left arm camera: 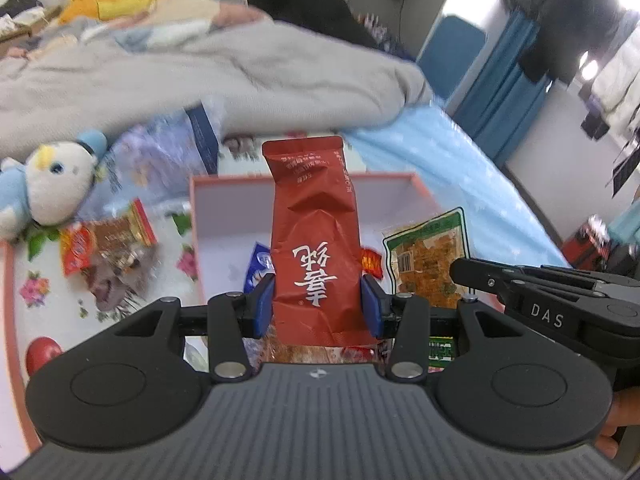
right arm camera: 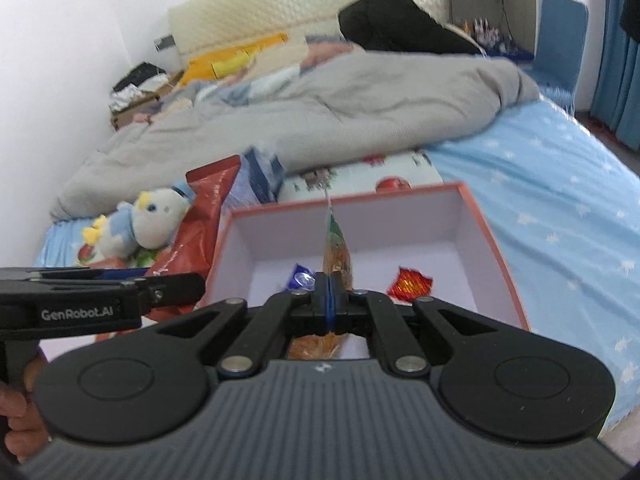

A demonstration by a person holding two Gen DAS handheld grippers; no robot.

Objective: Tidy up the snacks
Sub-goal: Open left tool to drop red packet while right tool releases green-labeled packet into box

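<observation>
The red packet (left arm camera: 314,248) hides part of the box (left arm camera: 400,200) floor; the small wrappers' (left arm camera: 104,244) print is blurred.

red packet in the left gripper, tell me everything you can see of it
The red packet is a long, crinkled foil-like snack pouch with white Chinese characters that read upside down in the left wrist view. The left gripper clamps its lower part between blue pads, holding it above the near edge of the pink box. Its sealed far end points away from the camera. In the right wrist view it tilts beside the box's left wall.
</observation>
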